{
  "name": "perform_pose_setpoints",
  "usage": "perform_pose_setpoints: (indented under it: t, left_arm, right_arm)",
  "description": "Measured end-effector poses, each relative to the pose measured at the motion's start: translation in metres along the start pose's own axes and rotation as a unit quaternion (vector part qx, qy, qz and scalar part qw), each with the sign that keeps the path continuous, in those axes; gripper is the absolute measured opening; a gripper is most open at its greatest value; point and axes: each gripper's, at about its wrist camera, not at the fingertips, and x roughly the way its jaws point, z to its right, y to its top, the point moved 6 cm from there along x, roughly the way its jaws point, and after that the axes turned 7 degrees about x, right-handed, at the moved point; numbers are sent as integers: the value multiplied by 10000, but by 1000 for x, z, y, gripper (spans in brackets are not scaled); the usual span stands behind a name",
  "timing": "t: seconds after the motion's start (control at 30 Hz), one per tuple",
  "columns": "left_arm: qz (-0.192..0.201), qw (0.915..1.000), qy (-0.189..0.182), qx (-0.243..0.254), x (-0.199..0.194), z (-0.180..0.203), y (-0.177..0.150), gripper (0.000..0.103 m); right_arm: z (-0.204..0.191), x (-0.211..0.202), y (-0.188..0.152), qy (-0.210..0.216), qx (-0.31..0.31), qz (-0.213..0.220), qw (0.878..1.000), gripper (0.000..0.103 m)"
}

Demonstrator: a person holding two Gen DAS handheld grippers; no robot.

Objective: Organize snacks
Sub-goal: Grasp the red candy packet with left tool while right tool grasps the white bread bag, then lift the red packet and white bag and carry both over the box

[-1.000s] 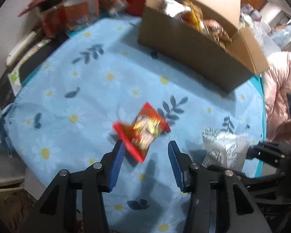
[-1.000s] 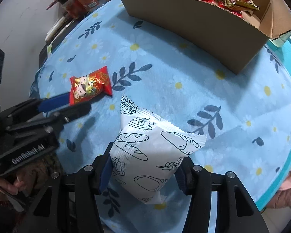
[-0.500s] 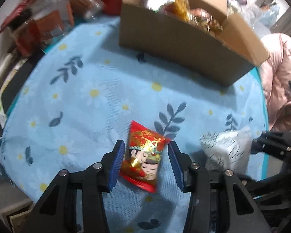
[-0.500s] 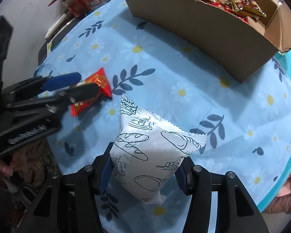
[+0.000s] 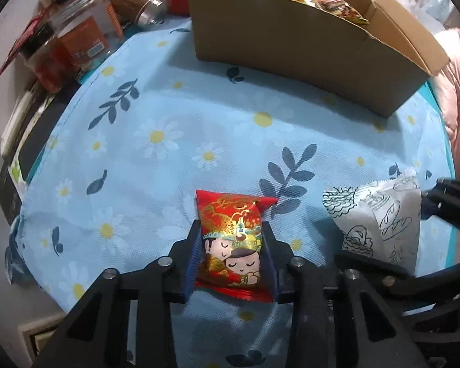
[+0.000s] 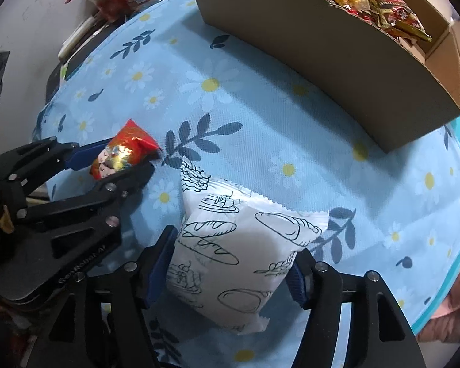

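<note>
L gripper (image 5: pixel 231 256) pressed tight on red snack pack (image 5: pixel 231 242), pack on blue flowered cloth (image 5: pixel 168 135); R gripper (image 6: pixel 233 266) jaws opening w/ white bread-print bag (image 6: pixel 239 260) btwn them, pads seen touching bag sides; cardboard box (image 5: pixel 291 49) of snacks sits beyond.

Right claw (image 6: pixel 231 271) opening around white bread packet (image 6: pixel 242 257); contact perhaps remains.

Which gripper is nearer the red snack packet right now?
Left. The left gripper is clamped on the red snack packet. The right gripper is off to its side, jaws opening around the white bread packet.
</note>
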Motion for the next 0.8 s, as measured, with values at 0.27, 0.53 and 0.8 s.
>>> perform_pose_setpoints:
  t: [0.27, 0.53, 0.8]
  left_arm:
    - [-144, 9992, -124, -356, -4, -7, -1, 31]
    - [-111, 9974, -236, -673, -12, -15, -2, 31]
    - [-24, 9968, -361, -708, -33, 0, -9, 31]
  right_arm:
    - [-5, 0, -4, -156, -348, 96, 9992, 56]
    - [6, -12, -21, 139, -109, 55, 9998, 53]
    - [7, -33, -43, 468, -90, 162, 9987, 53]
